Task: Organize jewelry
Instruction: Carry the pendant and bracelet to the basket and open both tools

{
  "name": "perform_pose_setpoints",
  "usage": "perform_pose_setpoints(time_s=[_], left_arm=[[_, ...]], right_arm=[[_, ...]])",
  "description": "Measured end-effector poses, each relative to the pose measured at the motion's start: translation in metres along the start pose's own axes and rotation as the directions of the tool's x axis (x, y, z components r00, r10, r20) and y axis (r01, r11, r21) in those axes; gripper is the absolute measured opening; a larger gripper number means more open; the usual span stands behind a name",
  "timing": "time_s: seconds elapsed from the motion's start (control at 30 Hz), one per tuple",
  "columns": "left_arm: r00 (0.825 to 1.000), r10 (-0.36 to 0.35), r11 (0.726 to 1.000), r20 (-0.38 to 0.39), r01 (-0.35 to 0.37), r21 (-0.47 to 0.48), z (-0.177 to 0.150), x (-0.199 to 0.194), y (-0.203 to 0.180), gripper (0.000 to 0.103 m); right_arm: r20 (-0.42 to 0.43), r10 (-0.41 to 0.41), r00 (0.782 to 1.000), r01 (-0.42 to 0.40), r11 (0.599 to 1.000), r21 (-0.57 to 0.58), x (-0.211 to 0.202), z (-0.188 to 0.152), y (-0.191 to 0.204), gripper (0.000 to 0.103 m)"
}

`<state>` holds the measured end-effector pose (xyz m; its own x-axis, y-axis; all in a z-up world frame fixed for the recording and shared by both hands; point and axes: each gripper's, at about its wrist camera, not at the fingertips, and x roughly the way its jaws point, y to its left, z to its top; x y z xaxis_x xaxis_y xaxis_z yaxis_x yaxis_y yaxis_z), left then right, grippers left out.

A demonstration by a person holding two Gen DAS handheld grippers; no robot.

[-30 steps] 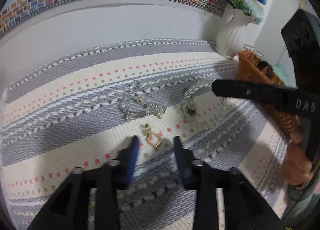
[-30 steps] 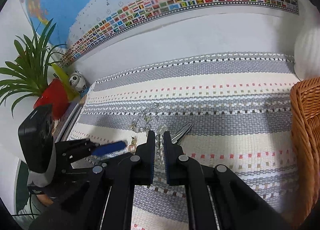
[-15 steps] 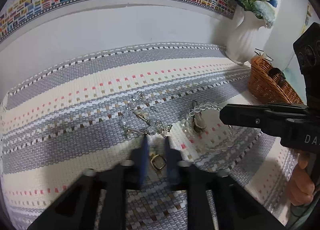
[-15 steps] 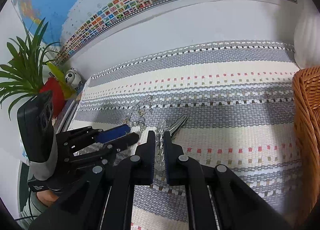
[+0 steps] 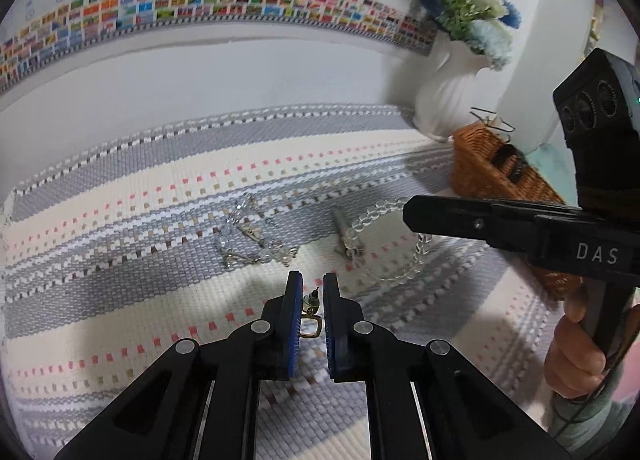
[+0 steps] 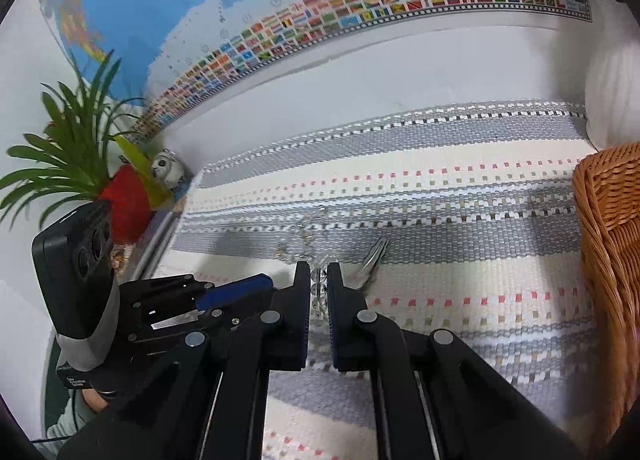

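Your left gripper (image 5: pixel 307 302): jaws clamped on the gold earring (image 5: pixel 311 314), lifted off the mat (image 5: pixel 120 300). Your right gripper (image 6: pixel 319 288): jaws clamped on the bead bracelet (image 6: pixel 318 287). Still loose: crystal chain (image 5: pixel 252 238), clip (image 5: pixel 345 230). Basket (image 5: pixel 492 172) awaits all four.

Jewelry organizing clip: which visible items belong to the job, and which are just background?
Job items:
gold earring in the left gripper
clear bead bracelet in the right gripper
crystal chain
wicker basket

Background:
white vase
potted plant
wall map
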<state>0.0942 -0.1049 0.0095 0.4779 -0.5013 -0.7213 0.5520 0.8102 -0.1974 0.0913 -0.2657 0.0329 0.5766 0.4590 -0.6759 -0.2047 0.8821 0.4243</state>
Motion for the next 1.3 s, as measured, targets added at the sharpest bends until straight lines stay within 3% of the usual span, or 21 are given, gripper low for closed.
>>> perform_pose_setpoints(time_s=[0.4,0.7,0.97,1.3], left_arm=[[0.995,-0.083,0.996,0.064,0.082,0.016,0.018,-0.046,-0.034,0.01],[0.968,-0.234,0.971,0.09,0.227,0.076,0.056,-0.055,-0.102,0.01],[0.944,-0.322,0.937,0.069,0.307,0.169,0.091,-0.019,-0.187,0.01],[0.948,-0.318,0.932,-0.028,0.318,0.172,0.12,0.07,-0.236,0.01]], right_arm=[[0.1,0.038,0.994,-0.039,0.999,0.007,-0.076,-0.016,0.008,0.009],[0.232,-0.005,0.973,-0.004,0.999,0.037,-0.165,-0.03,-0.02,0.009],[0.276,-0.147,0.95,0.109,0.983,0.147,-0.222,-0.046,-0.075,0.009],[0.258,-0.266,0.929,0.201,0.947,0.252,-0.229,-0.036,-0.143,0.009]])
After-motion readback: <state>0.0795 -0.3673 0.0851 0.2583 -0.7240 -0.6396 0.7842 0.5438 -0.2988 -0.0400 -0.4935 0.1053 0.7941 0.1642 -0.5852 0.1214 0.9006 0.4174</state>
